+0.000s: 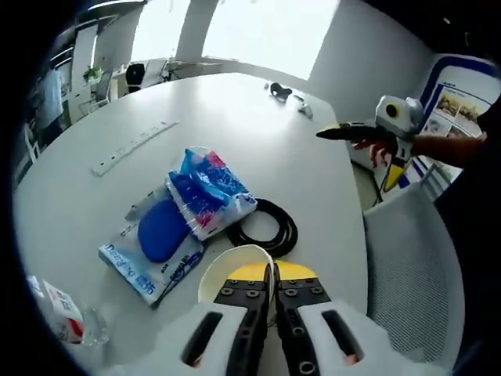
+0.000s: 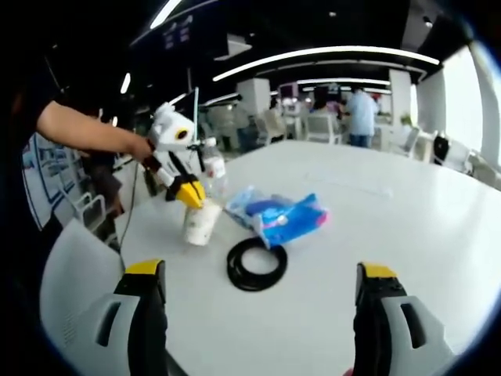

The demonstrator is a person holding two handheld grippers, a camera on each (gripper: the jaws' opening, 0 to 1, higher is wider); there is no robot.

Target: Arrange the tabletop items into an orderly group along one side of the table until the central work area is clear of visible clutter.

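My left gripper is shut on the rim of a cream paper cup standing on the white round table. In the right gripper view the same gripper, held by a hand, pinches the cup from above. Just beyond the cup lie a black cable coil and two blue tissue packs. My right gripper stands open over the table's near edge, short of the coil and the packs. In the left gripper view it hovers off the table's right side.
A white power strip lies at the far left of the table. A small dark item sits at the far edge, and a small red-and-white packet near the left edge. A clear bottle stands behind the cup. A grey mesh chair stands beside the table.
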